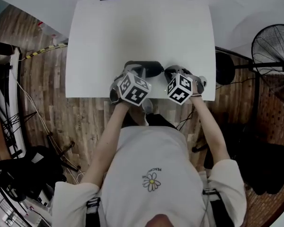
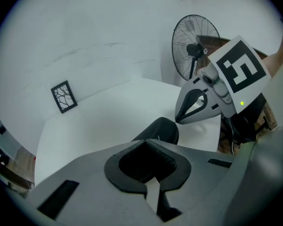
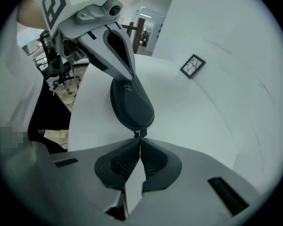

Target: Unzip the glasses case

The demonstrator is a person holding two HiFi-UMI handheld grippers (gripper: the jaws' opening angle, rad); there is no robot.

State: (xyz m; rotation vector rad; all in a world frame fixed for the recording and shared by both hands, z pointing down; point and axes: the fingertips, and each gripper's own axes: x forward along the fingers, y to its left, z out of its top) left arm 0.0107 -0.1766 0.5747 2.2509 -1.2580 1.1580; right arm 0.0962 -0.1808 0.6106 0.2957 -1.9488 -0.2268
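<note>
Near the front edge of the white table (image 1: pixel 132 32), about midway along it, the dark glasses case (image 1: pixel 149 68) lies flat in the head view, with its long axis running along that edge. The left gripper (image 1: pixel 132 77) meets the case's left end and the right gripper (image 1: pixel 176 77) its right end, both reaching in over the table's front edge. In the left gripper view, the jaws stand partly apart with the case's dark end filling the space between the pads, so this gripper appears to clamp it. The rest of the case stretches away toward the table's right side, where the other gripper's tips touch it. In the right gripper view, the jaws are closed tip to tip on the small zipper pull (image 3: pixel 139 134) at the case's near end. The case runs straight away from them to the left gripper. The pull probably has to travel along that axis, round the rim, so the right hand is the one placed to move.
</note>
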